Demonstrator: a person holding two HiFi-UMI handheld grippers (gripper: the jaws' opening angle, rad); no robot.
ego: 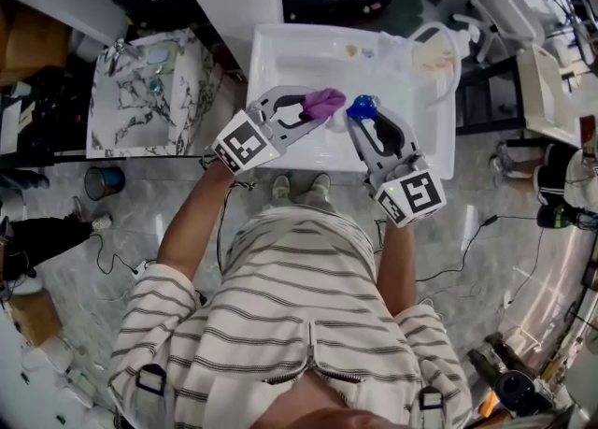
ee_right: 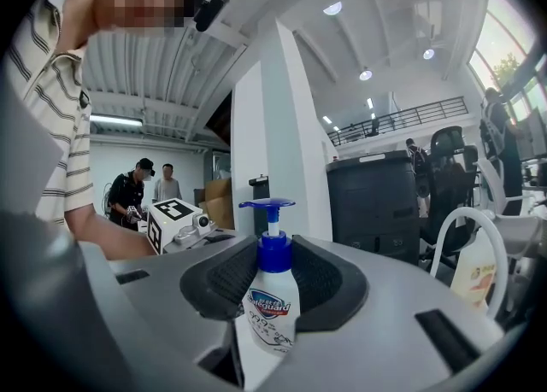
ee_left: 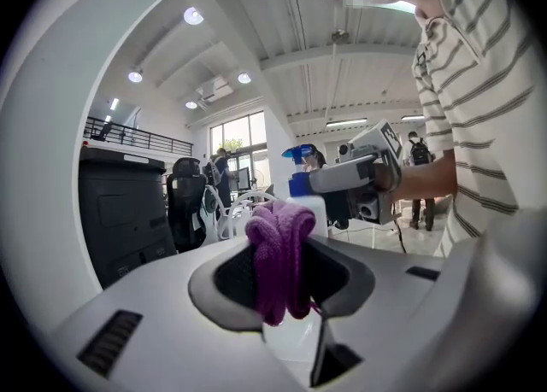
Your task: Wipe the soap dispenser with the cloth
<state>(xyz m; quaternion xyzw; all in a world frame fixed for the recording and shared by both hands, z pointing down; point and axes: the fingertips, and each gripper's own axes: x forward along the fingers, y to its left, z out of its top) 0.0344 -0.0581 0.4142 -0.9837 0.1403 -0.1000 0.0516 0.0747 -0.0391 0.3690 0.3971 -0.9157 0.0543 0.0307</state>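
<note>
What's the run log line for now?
left gripper: shut on purple cloth | right gripper: shut on soap dispenser | cloth near dispenser pump, contact unclear | over white basin

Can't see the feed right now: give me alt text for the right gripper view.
A white soap dispenser with a blue pump stands upright, clamped between the jaws. At left are the person's striped shirt and forearm; two people stand far behind.
</note>
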